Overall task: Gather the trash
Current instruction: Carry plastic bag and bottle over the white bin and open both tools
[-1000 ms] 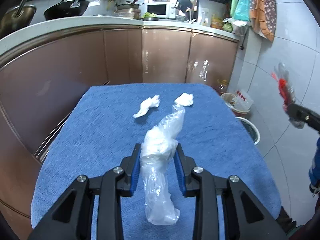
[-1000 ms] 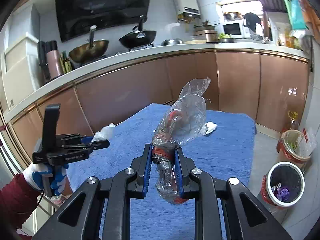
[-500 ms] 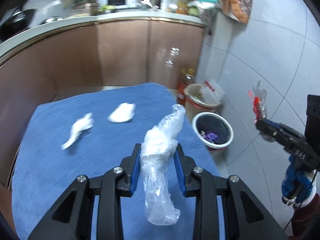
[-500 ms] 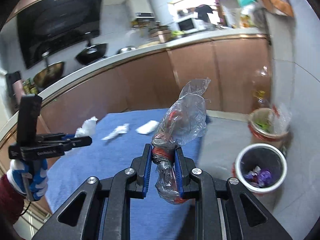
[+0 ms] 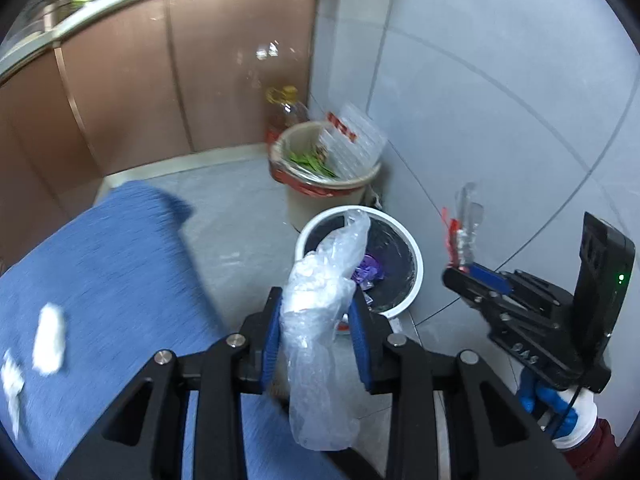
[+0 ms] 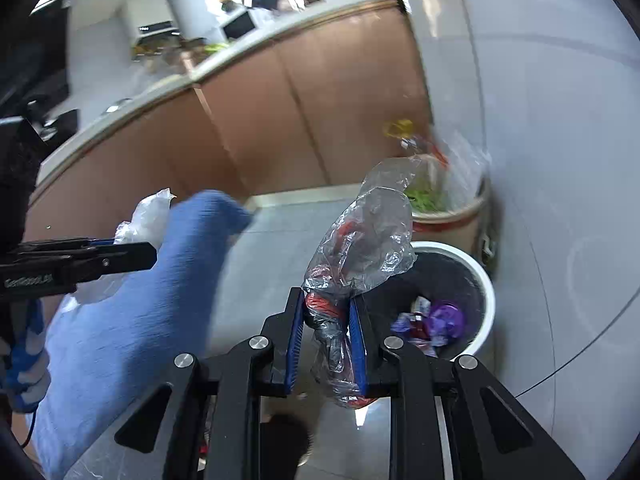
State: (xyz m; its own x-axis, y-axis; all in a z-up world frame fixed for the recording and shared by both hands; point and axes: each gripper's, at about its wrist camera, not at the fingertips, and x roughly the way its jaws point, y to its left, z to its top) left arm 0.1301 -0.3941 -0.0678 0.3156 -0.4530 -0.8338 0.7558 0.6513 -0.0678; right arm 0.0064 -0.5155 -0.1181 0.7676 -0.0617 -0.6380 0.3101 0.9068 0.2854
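My left gripper [image 5: 314,320] is shut on a crumpled clear plastic bag with white paper inside [image 5: 320,304], held past the table's corner toward a white-rimmed trash bin [image 5: 412,252] on the floor. My right gripper [image 6: 326,320] is shut on a clear plastic wrapper with red print [image 6: 360,256], just left of the same bin [image 6: 486,280], which holds purple wrappers. Each gripper shows in the other's view: the right one [image 5: 460,268] and the left one [image 6: 132,252]. Two white tissue wads [image 5: 48,338] lie on the blue table cloth [image 5: 100,272].
A beige bin [image 5: 332,188] with green scraps and a plastic tray stands behind the white-rimmed one, against the grey tiled wall. An oil bottle [image 5: 284,108] stands in the corner by brown cabinets [image 5: 180,80]. The grey tiled floor lies between table and bins.
Both grippers have swung right, away from the table, toward the bins. The white-rimmed bin now sits just ahead of both. Each keeps hold of its plastic trash.
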